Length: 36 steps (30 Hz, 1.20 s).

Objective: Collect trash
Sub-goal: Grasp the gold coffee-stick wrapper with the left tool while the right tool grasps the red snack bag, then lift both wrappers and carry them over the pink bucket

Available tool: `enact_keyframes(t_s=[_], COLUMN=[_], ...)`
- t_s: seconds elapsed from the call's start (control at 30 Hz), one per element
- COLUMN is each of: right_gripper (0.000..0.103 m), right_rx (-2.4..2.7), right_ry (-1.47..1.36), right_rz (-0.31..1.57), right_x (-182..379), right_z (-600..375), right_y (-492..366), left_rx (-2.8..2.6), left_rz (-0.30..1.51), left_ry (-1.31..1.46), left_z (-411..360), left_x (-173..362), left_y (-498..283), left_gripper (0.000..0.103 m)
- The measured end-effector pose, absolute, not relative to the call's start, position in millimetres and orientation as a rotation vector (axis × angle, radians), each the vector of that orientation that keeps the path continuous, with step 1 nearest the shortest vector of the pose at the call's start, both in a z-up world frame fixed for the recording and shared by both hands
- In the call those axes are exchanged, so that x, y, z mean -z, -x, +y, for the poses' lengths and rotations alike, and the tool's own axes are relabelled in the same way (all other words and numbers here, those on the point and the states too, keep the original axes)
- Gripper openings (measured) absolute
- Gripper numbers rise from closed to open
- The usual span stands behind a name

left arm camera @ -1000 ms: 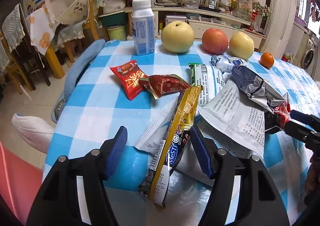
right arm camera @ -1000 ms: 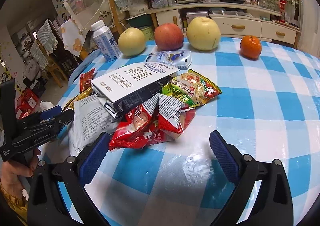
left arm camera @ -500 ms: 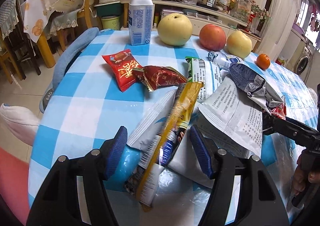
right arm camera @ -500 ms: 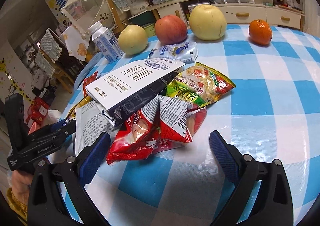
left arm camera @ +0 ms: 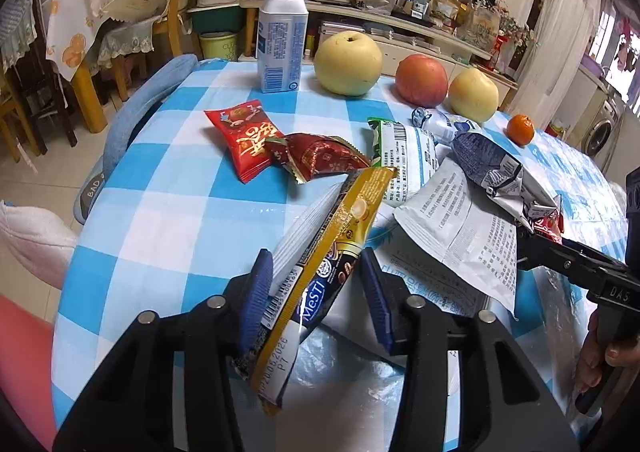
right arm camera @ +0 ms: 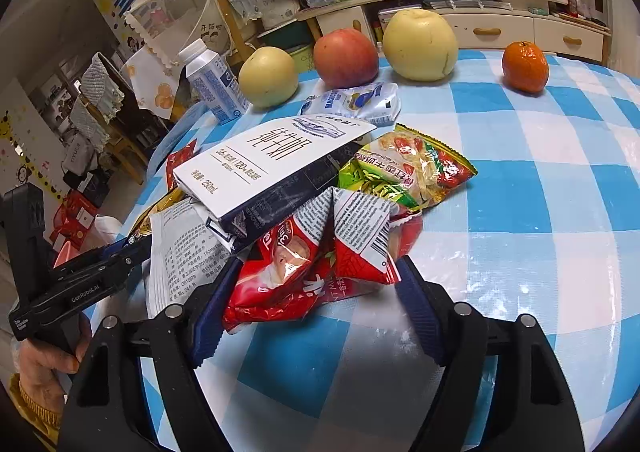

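Both grippers closing, left gripper (left arm camera: 316,292) round the light, slippery gold wrapper (left arm camera: 332,248), right gripper (right arm camera: 312,300) round the crinkly red packet (right arm camera: 308,264) beside the milk carton (right arm camera: 272,168), best pinched mid-body.

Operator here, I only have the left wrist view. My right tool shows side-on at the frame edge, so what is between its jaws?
Observer: The right tool straddles a crumpled red wrapper. Its jaws are closing but not yet squeezing it.
Operator: Is anything lying on that wrapper?
Observer: Yes, the flattened milk carton overlaps its far left part.
Operator: And behind it?
Observer: A green and yellow snack bag, which the carton hides from your view.
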State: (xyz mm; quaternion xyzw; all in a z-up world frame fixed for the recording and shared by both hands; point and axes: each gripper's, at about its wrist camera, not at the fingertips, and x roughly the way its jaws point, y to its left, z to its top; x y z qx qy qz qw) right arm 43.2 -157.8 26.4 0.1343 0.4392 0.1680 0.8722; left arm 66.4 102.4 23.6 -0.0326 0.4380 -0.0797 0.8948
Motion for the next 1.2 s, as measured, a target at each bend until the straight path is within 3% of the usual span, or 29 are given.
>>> enact_keyframes(t_s=[0.43, 0.67, 0.7, 0.93, 1.2], right_gripper=[0.052, 0.042, 0.025, 0.025, 0.024], right_rx=[-0.333, -0.323, -0.322, -0.298, -0.301], right_ry=[-0.218, -0.196, -0.194, -0.169, -0.154], right_rz=[0.896, 0.883, 0.881, 0.861, 0.827], right_x=[-33.0, -36.3, -36.9, -39.9, -50.5], right_z=[-157.1, -157.5, -157.7, -159.9, -159.1], right_y=[-35.1, -30.5, -29.8, -22.8, -9.2], left_rx=[0.165, 0.172, 0.173, 0.179, 0.199], left_rz=[0.901, 0.905, 0.901, 0.893, 0.867], left_ry=[0.092, 0.109, 0.111, 0.126, 0.149], left_z=[113.2, 120.2, 121.1, 128.8, 136.5], left_x=[-26.0, -28.0, -29.2, -33.8, -42.8], left_y=[-57.7, -51.1, -49.8, -41.9, -30.0], left_gripper=[0.024, 0.022, 0.020, 0.014, 0.014])
